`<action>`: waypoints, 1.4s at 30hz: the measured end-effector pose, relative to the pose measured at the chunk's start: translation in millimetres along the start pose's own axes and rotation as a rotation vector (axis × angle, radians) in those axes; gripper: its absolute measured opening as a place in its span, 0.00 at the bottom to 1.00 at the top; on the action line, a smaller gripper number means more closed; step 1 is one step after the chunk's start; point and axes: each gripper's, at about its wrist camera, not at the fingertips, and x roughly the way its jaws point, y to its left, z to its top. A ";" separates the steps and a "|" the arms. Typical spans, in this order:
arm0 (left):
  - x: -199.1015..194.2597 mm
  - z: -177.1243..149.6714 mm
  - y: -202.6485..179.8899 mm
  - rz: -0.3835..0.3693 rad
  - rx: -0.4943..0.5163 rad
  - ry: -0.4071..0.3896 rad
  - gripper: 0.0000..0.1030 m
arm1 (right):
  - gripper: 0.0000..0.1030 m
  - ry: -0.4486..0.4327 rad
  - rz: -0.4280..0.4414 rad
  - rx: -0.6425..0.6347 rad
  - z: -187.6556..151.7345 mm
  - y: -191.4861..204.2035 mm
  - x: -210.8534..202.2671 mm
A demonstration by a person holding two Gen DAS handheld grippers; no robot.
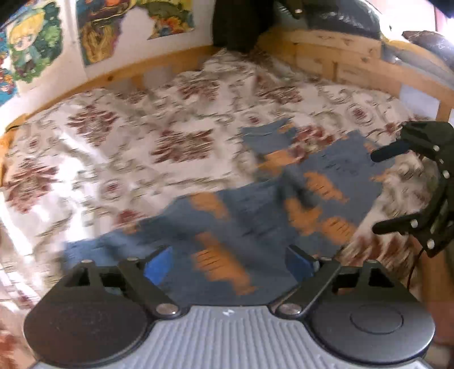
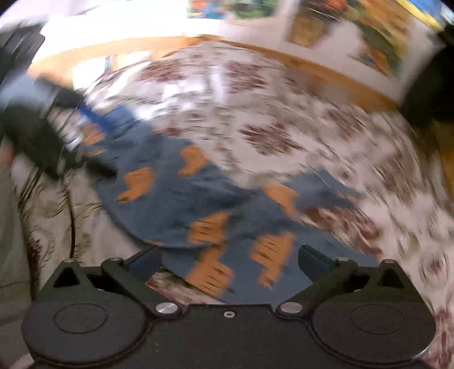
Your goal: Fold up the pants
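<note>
Small blue pants [image 1: 255, 215] with orange animal prints lie spread on the flowered bedspread [image 1: 127, 142], blurred by motion in both views. My left gripper [image 1: 228, 262] hovers open just above their near edge, blue pads wide apart, nothing held. The right gripper [image 1: 377, 193] shows at the right edge of the left wrist view, fingers spread. In the right wrist view the pants [image 2: 198, 204] fill the middle, and my right gripper [image 2: 229, 261] stands open over their near end. The left gripper [image 2: 79, 130] appears there as a dark blur at the pants' far left end.
A wooden bed frame [image 1: 326, 54] rims the bed. Colourful posters [image 1: 34, 42] hang on the white wall behind. Dark bags [image 1: 340, 14] and a dark garment [image 1: 235, 25] sit past the far corner. A cable [image 2: 71, 215] trails at the left of the right wrist view.
</note>
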 end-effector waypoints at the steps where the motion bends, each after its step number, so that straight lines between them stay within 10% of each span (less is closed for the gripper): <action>1: 7.3 4.8 -14.3 -0.003 -0.018 -0.002 0.88 | 0.99 0.012 -0.009 0.038 -4.4 -12.6 -2.4; 9: 87.8 32.5 -106.8 0.034 -0.001 0.048 0.69 | 0.99 0.058 0.045 0.423 -23.7 -96.9 12.1; 14: 117.7 36.0 -111.0 0.038 -0.063 0.061 0.34 | 0.98 0.034 0.030 0.402 -12.3 -104.6 30.2; 20: 125.4 30.9 -92.1 -0.008 -0.146 0.078 0.03 | 0.72 0.009 0.073 0.280 23.9 -100.4 53.2; 29: 133.2 25.3 -81.8 -0.057 -0.199 0.075 0.02 | 0.53 0.223 0.147 0.244 124.8 -108.7 146.6; 42: 134.2 24.8 -77.3 -0.092 -0.229 0.074 0.02 | 0.50 0.554 -0.053 0.252 179.0 -118.6 265.6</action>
